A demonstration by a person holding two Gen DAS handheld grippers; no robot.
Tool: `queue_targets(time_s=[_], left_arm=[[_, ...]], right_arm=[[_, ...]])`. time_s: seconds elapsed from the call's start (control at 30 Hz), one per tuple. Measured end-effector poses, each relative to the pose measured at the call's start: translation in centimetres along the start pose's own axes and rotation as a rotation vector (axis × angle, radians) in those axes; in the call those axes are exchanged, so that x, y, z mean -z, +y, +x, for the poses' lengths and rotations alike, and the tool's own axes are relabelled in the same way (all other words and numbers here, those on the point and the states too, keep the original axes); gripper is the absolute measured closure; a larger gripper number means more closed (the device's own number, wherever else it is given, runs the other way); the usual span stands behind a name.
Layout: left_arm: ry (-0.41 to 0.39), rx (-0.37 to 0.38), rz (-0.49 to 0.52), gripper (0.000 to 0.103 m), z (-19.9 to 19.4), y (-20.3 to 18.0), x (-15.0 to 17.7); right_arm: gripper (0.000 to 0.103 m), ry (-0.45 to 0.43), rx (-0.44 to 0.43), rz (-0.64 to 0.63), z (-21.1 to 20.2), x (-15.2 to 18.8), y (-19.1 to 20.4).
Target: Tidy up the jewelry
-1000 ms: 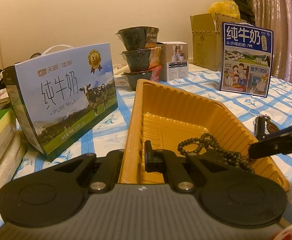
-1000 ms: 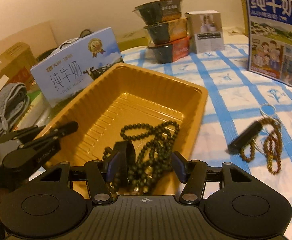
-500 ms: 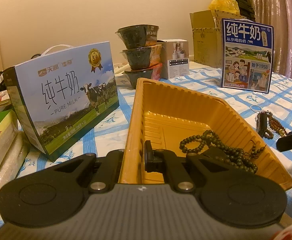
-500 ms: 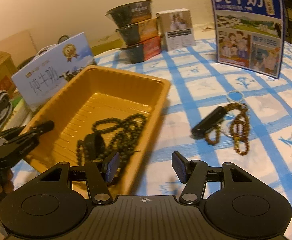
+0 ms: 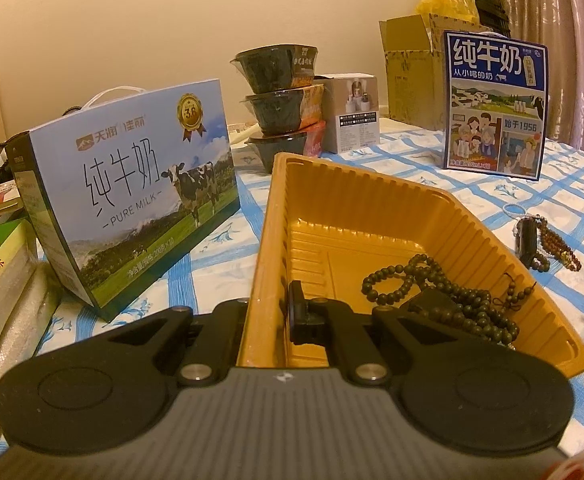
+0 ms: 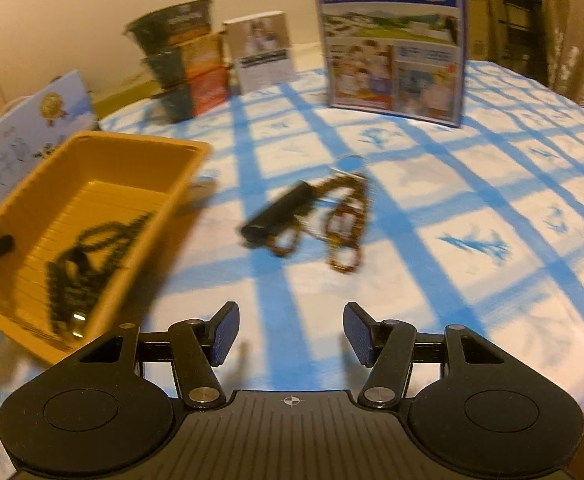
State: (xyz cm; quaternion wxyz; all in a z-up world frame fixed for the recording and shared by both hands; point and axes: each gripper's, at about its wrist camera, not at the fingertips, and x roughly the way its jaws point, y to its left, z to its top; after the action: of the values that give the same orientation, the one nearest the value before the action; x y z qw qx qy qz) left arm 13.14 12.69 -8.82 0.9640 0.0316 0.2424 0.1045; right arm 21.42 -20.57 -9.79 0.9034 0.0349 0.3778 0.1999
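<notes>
A yellow plastic tray sits on the blue-checked tablecloth. My left gripper is shut on the tray's near wall, one finger inside and one outside. A dark green bead necklace lies in the tray. A brown bead string with a black tag lies on the cloth right of the tray. My right gripper is open and empty, above the cloth in front of that string.
A blue milk gift box stands left of the tray. Stacked dark bowls, a small white box and a tall blue milk carton box stand at the back. Books lie at far left.
My right gripper has let go of the green necklace in the tray, opened, and swung right toward the brown bead string. The left gripper still grips the tray wall.
</notes>
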Motion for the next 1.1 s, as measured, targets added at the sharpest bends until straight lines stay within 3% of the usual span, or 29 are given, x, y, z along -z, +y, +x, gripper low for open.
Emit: queue_targets(time_s=[0.23, 0.37, 0.57, 0.87, 0.97, 1.1], left_arm=[[0.005, -0.001, 0.007, 0.098, 0.1, 0.0, 0.0], [0.007, -0.002, 0.012, 0.098, 0.1, 0.0, 0.0], [0.011, -0.002, 0.017, 0.098, 0.1, -0.1, 0.0], [0.015, -0.002, 0.022, 0.098, 0.1, -0.1, -0.1], [0.015, -0.002, 0.023, 0.098, 0.1, -0.1, -0.1], [0.014, -0.001, 0.024, 0.098, 0.1, -0.1, 0.0]], right_arm=[[0.046, -0.049, 0.043, 0.0, 0.3, 0.0, -2.8], [0.069, -0.068, 0.053, 0.005, 1.2, -1.0, -4.0], [0.083, -0.066, 0.053, -0.036, 3.1, -2.0, -4.3], [0.087, -0.054, 0.054, -0.111, 6.1, -3.0, -3.5], [0.098, -0.051, 0.052, -0.121, 6.6, -3.0, -3.4], [0.098, -0.074, 0.038, -0.105, 5.9, -3.0, -3.6]])
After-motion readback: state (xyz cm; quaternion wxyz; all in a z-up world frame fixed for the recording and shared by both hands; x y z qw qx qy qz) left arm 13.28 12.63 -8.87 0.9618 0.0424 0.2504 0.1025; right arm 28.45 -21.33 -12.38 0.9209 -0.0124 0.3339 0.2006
